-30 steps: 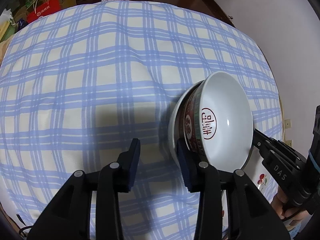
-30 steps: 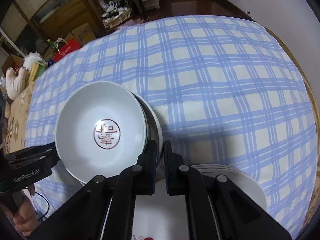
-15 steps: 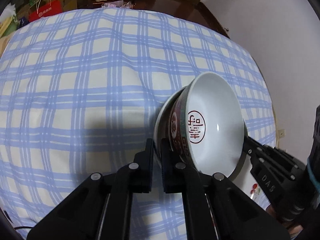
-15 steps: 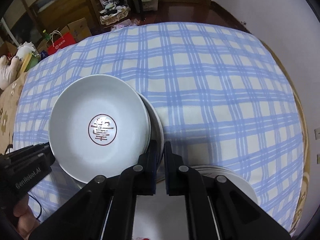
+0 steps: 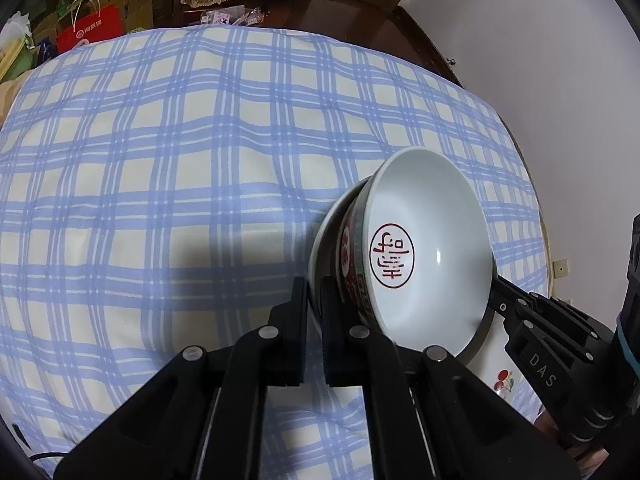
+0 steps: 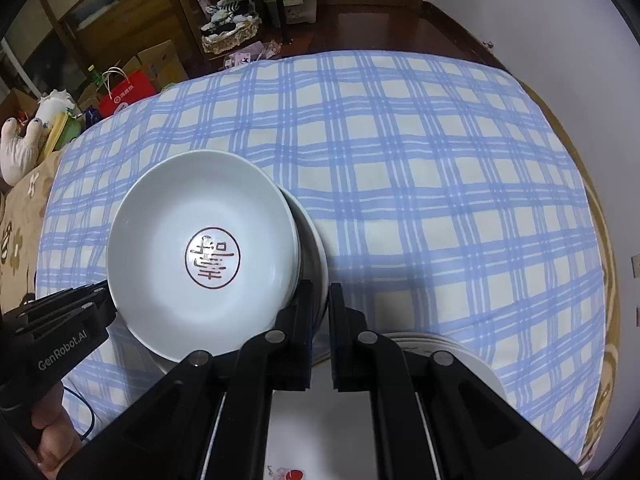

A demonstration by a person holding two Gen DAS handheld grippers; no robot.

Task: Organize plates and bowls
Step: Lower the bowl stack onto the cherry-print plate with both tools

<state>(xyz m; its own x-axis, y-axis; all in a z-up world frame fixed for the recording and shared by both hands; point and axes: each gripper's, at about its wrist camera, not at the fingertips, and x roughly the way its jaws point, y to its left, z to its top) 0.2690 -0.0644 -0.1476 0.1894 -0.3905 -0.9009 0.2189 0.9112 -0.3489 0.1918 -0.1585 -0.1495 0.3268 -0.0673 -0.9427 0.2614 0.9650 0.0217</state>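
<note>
A white bowl point(image 5: 432, 240) point(image 6: 200, 240) with a round red seal inside and a dark red patterned outside sits nested in a wider white plate point(image 5: 323, 240) point(image 6: 316, 240). My left gripper point(image 5: 314, 284) is shut on the plate's rim at its near left edge. My right gripper point(image 6: 320, 292) is shut on the opposite rim. Each gripper also shows in the other's view: the right gripper point(image 5: 494, 284) at the bowl's lower right, the left gripper point(image 6: 106, 294) at its lower left. Whether the plate rests on the cloth, I cannot tell.
A blue and cream checked tablecloth point(image 5: 160, 160) covers the round table. A stack of white plates point(image 6: 460, 354) lies near the front edge beside a white printed mat point(image 6: 304, 420). A white wall runs close on the right. A red bag point(image 5: 90, 30) and boxes stand on the floor beyond.
My left gripper's jaws have closed from wide apart onto the plate's rim. The right gripper has stayed shut on the opposite rim. Bowl and plate have barely shifted.
</note>
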